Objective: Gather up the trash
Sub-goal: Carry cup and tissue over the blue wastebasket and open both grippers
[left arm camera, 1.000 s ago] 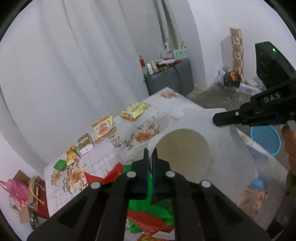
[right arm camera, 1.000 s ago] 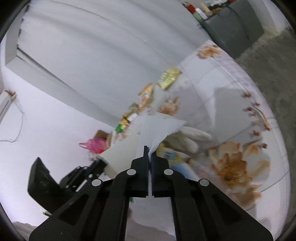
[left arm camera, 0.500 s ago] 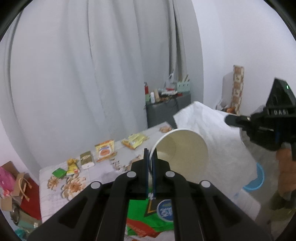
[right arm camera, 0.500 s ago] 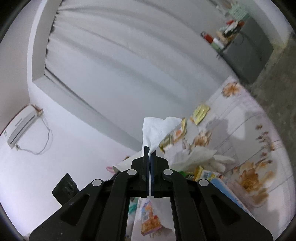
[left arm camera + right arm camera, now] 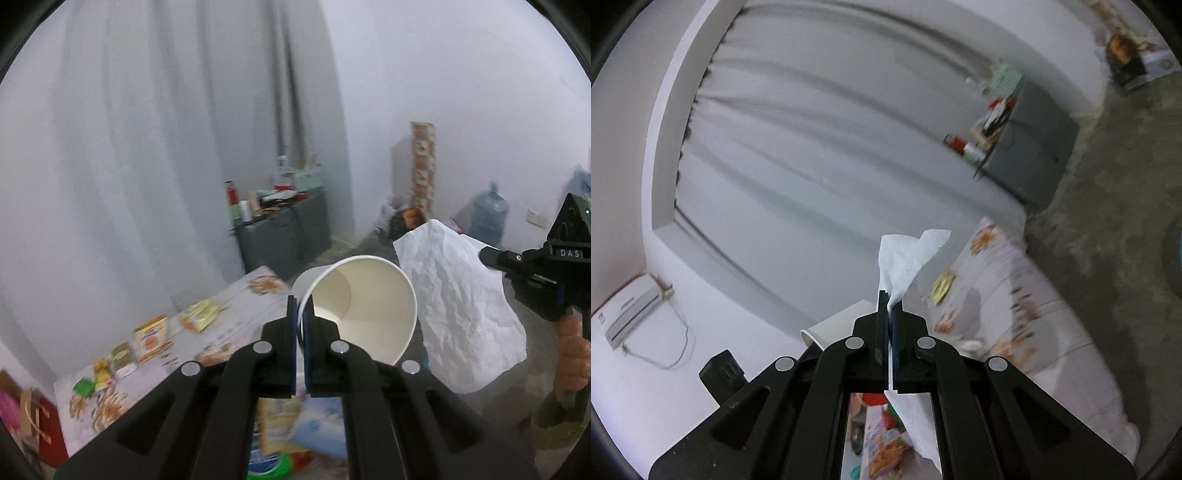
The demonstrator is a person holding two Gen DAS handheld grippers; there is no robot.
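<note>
paper cup (image 5: 364,314) pinched by its rim in my left gripper (image 5: 300,314), jaws all but closed on the thin wall, mouth tipped toward the camera, held up in the air above the table (image 5: 236,302). inside looks empty. tissue (image 5: 458,306) hangs from my right gripper (image 5: 890,306), jaws closed flat on one corner, sheet loose both above and below the pinch.

risks, as i judge them: the rim hold is narrow, so a quick swing could twist the cup out or crush the lip. the tissue is caught by an edge only; a tug could tear it or let it slip.

wrappers (image 5: 201,319) and small packets (image 5: 149,338) lie on the table, blurred, labels unreadable. no bin that i can pick out in either view. the near table edge is hidden behind my fingers. in the right view only a sliver of the cup shows.
</note>
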